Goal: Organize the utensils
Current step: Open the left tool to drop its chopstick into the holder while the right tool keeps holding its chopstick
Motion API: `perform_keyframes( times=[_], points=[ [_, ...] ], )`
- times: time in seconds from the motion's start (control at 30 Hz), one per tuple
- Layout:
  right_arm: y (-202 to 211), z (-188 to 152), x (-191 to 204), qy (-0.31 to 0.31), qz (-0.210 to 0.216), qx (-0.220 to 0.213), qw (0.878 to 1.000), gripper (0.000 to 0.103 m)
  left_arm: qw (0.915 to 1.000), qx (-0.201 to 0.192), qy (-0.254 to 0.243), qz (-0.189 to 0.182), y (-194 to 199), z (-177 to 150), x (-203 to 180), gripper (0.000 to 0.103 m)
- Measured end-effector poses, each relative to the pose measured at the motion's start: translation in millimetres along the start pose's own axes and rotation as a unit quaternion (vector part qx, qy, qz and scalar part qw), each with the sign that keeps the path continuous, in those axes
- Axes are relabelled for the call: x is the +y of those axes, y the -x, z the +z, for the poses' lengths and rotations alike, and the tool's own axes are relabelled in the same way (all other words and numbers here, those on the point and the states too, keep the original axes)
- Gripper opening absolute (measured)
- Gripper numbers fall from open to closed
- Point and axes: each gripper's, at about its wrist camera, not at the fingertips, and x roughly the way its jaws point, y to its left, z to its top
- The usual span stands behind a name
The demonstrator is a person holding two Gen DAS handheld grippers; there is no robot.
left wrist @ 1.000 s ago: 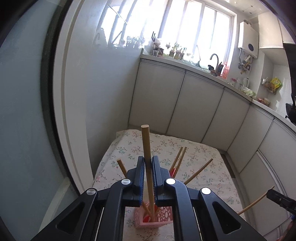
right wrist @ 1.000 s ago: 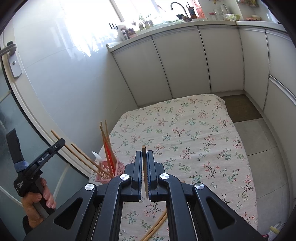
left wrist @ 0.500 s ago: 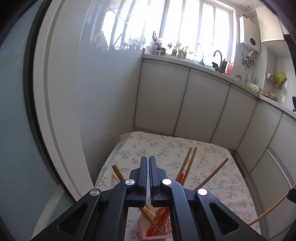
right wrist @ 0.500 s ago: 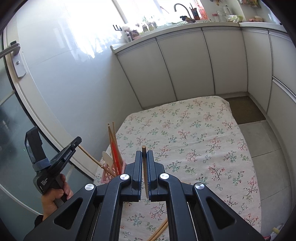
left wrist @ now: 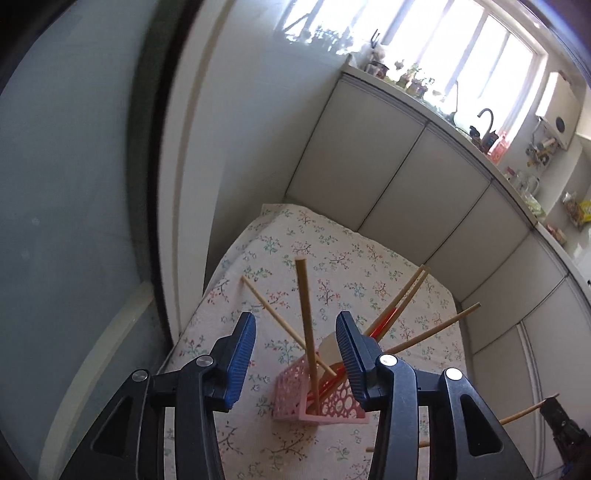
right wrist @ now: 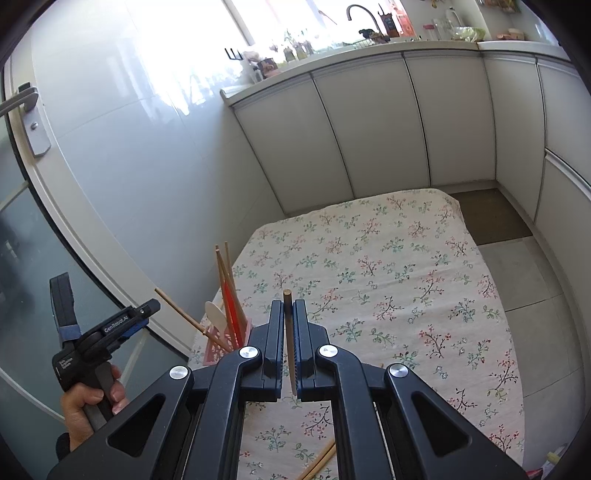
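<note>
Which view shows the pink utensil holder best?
Left wrist view: the pink utensil holder sits nearly whole, centred, with the chopsticks standing in it. Right wrist view shows only its corner behind the right hand-held gripper.

Kitchen corner around my work surface, daylight pouring in.

I see a floral tablecloth covering the low table, its far edge close to a run of pale grey cabinet doors. Above them a countertop carries small potted plants along a bright window, and a curved sink tap stands further along. On my left I see a glossy white wall panel, then a frosted glass door with a metal lever handle. Beyond the cloth's right corner lies a brown floor mat on grey tiles. A white wall-mounted heater hangs near the window's end.
</note>
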Motion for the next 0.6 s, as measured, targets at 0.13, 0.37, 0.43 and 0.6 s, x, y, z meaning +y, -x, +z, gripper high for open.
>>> perform_keyframes(
  times=[0.13, 0.37, 0.43, 0.6],
  points=[
    [1.1, 1.6, -1.6, -0.004, 0.005, -0.004, 1.0, 0.004, 0.9998, 0.009, -0.005, -0.016, 6.3, -9.9, -2.1, 0.044],
    [2.7, 5.4, -4.4, -0.011, 0.011, -0.009, 1.0, 0.004, 0.9991, -0.006, 0.038, -0.019, 9.3, -15.4, 4.0, 0.038],
    [0.8, 6.2, -7.0, -0.014, 0.011, -0.006, 1.0, 0.004, 0.9976, -0.027, 0.063, -0.011, 19.5, -16.7, 8.2, 0.026],
    [-3.4, 7.2, -15.3, -0.022, 0.013, -0.001, 1.0, 0.004, 0.9945, -0.046, 0.08, 0.049, 23.9, -33.0, 13.5, 0.026]
  ],
)
